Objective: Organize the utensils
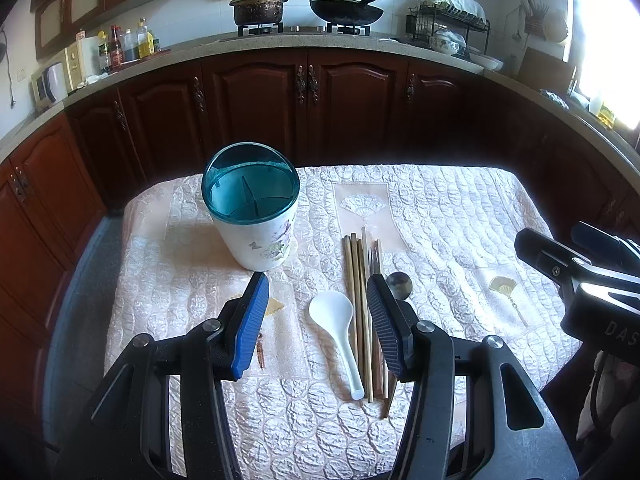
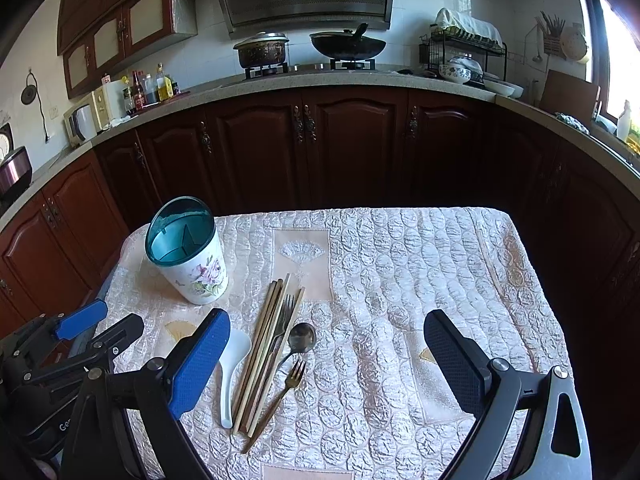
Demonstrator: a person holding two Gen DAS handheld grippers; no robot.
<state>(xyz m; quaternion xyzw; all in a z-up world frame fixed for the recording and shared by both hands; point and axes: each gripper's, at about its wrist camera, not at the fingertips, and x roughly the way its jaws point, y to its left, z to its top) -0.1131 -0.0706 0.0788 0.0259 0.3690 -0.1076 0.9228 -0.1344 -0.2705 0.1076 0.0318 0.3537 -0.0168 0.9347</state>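
1. A surface (image 2: 400, 264) covered by a pale quilted cloth fills the lower half of both views, with dark wooden kitchen cabinets (image 2: 352, 148) behind it.
2. The right gripper (image 2: 326, 332) hangs over the near middle of the cloth, its two blue-padded fingers spread wide with nothing between them.
3. The left gripper (image 1: 318, 292) hangs over the near left part, fingers also spread apart and gripping nothing; the white spoon and the chopsticks lie on the cloth below the gap.
4. A white holder (image 2: 188, 252) with a flower print and a teal divided insert stands upright at the far left of the cloth, apart from the utensils.
5. A bundle of chopsticks (image 2: 264, 356) lies flat near the middle, running front to back.
6. A white plastic spoon (image 2: 232, 368) lies just left of the chopsticks, bowl pointing away.
7. A silver fork (image 2: 284, 316) rests among the chopsticks; how it is layered with them is hard to tell.
8. A metal spoon (image 2: 302, 338) lies just right of the bundle.
9. A small gold fork (image 2: 286, 384) lies slantwise beside the metal spoon's handle.
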